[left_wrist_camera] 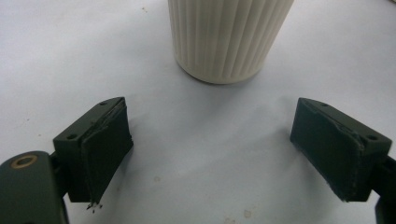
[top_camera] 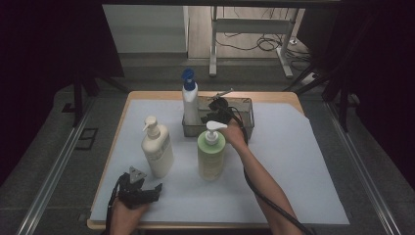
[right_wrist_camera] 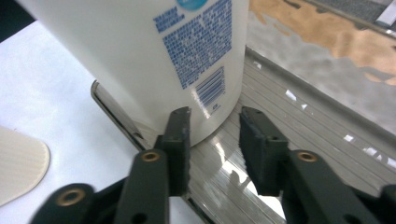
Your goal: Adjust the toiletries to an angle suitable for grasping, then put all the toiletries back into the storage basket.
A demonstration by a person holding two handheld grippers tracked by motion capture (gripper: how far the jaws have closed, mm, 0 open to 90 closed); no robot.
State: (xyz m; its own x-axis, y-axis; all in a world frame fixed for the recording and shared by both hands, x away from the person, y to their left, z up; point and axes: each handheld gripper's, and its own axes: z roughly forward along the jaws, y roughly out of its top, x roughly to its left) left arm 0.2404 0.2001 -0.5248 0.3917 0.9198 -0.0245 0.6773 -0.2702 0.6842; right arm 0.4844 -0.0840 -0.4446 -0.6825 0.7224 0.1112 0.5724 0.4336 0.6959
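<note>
while the right gripper [right_wrist_camera: 212,140] sits low in the steel tray [right_wrist_camera: 299,112], its jaws part open and holding nothing, the white bottle [right_wrist_camera: 154,56] stands in the tray just ahead of the jaws, apparently set down: one bottle placed, by my reading. left gripper [left_wrist_camera: 210,154] gapes wide and empty, cream bottle [left_wrist_camera: 229,37] standing ahead of the jaws, apart. cream and green bottle [top_camera: 211,154] stand outside the tray, likely next.

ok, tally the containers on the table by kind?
Pump bottles: 2, cream and green
Bottle with blue cap: 1, standing in the tray
Metal tray: 1
Total: 4
</note>
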